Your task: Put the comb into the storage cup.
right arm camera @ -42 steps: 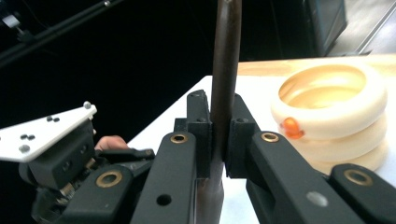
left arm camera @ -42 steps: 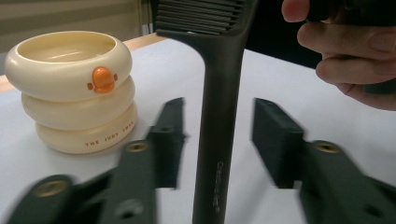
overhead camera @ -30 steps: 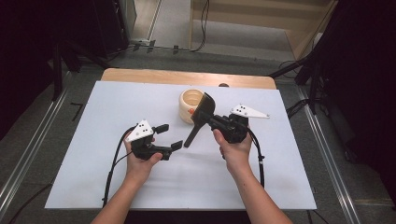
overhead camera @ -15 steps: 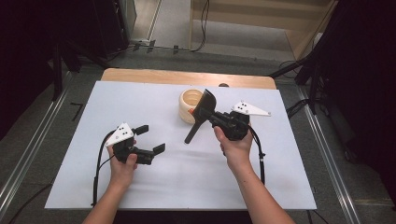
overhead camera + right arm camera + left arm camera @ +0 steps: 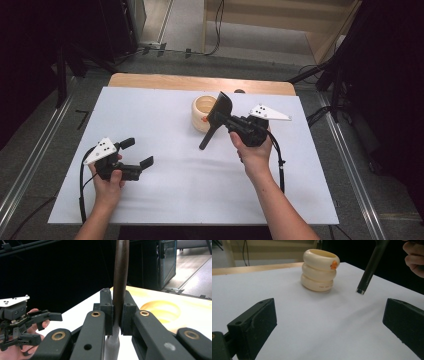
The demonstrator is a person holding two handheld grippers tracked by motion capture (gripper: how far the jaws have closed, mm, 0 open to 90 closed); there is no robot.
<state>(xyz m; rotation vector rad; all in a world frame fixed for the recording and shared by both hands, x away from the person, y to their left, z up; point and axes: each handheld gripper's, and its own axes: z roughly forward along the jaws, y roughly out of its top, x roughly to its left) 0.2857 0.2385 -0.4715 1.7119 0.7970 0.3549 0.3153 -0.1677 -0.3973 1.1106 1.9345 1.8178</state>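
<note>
A cream ribbed holder (image 5: 201,114) with an orange spot stands on the white sheet (image 5: 165,107) at the far middle. My right gripper (image 5: 226,121) is shut on a black spatula (image 5: 220,107), held tilted just right of the holder with its blade up and its handle end hanging above the sheet. In the right gripper view the jaws pinch the spatula's shaft (image 5: 120,270), and the holder (image 5: 162,311) lies beyond. My left gripper (image 5: 137,152) is open at the front left, nothing between its jaws. The left gripper view faces the holder (image 5: 320,270) and the spatula handle (image 5: 369,270).
The table's wooden far edge (image 5: 200,82) shows past the sheet. Metal rails (image 5: 30,165) run along both sides of the table. Cables trail from each gripper toward the front. Dark equipment stands beyond the table.
My left gripper has drawn back to the left and toward the front, away from the spatula. The right gripper keeps the spatula beside the holder, almost unmoved.
</note>
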